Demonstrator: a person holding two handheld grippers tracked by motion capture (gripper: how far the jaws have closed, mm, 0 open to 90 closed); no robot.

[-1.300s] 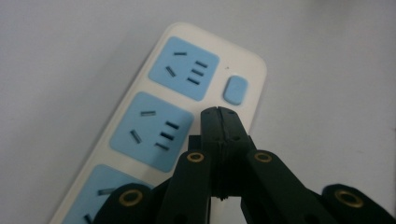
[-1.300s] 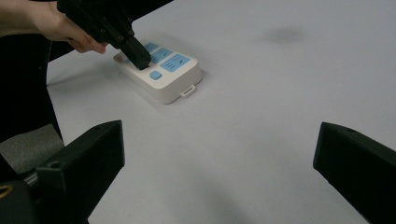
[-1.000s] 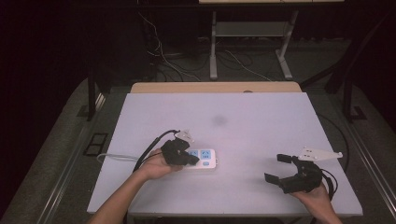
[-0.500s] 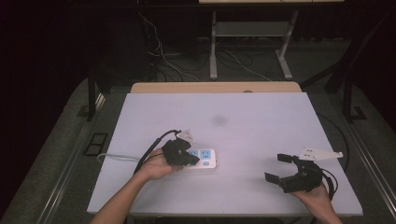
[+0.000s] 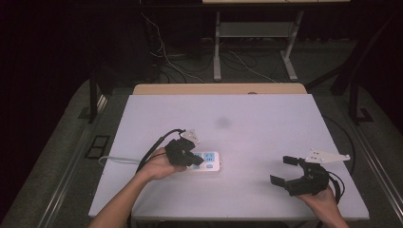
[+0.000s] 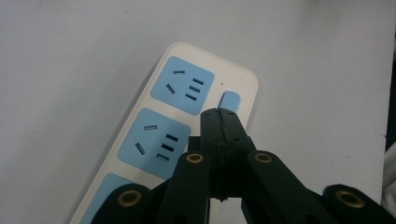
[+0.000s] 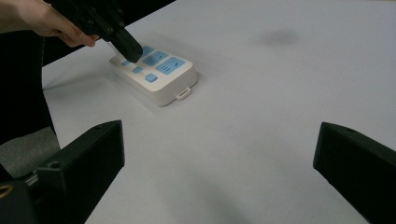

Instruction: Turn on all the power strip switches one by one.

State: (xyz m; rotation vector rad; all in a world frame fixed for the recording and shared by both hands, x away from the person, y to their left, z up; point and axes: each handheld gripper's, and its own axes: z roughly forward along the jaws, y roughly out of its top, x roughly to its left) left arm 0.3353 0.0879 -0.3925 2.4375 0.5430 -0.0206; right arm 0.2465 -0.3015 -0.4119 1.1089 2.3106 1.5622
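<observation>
Left gripper [image 6: 219,112]: jaws pressed together, holding nothing, tips just beside the small blue switch [image 6: 229,100] on the cream plastic power strip with blue sockets [image 6: 154,154] directly beneath. Right gripper [image 5: 289,170]: jaws wide apart, empty, strip well away.

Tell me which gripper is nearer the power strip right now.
Left. The left gripper, jaws shut, is right over the power strip, its tip beside a small blue button. The right gripper sits open, well off to the strip's right near the table edge.
</observation>
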